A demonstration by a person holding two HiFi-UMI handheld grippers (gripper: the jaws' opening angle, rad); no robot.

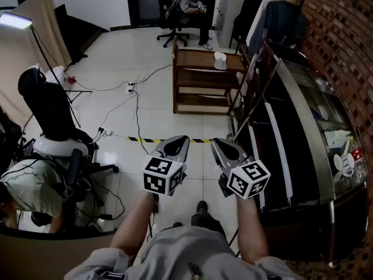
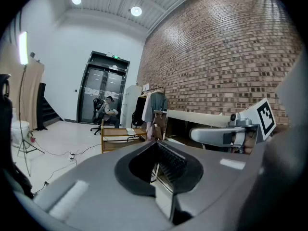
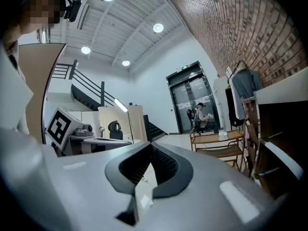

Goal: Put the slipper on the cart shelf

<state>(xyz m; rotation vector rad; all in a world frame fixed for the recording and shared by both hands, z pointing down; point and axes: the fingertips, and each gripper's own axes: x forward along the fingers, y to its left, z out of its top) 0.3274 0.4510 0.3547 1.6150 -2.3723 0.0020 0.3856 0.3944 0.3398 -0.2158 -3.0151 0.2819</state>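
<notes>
A wooden cart (image 1: 192, 59) with open shelves stands on the tiled floor well ahead of me. On its top sits a small white object (image 1: 220, 61), too far off to tell whether it is the slipper. The cart also shows small in the left gripper view (image 2: 115, 134) and the right gripper view (image 3: 215, 141). My left gripper (image 1: 180, 139) and right gripper (image 1: 216, 141) are held side by side at waist height, far short of the cart. Both are shut with nothing between the jaws, as the left gripper (image 2: 155, 144) and the right gripper (image 3: 150, 146) show in their own views.
A long glass display counter (image 1: 315, 115) runs along the brick wall at right, with a clothes rack (image 1: 274, 4) behind it. Cables (image 1: 134, 98) and a black-yellow tape strip (image 1: 145, 139) cross the floor. A black office chair (image 1: 49, 107) stands left; a person (image 1: 186, 7) sits far back.
</notes>
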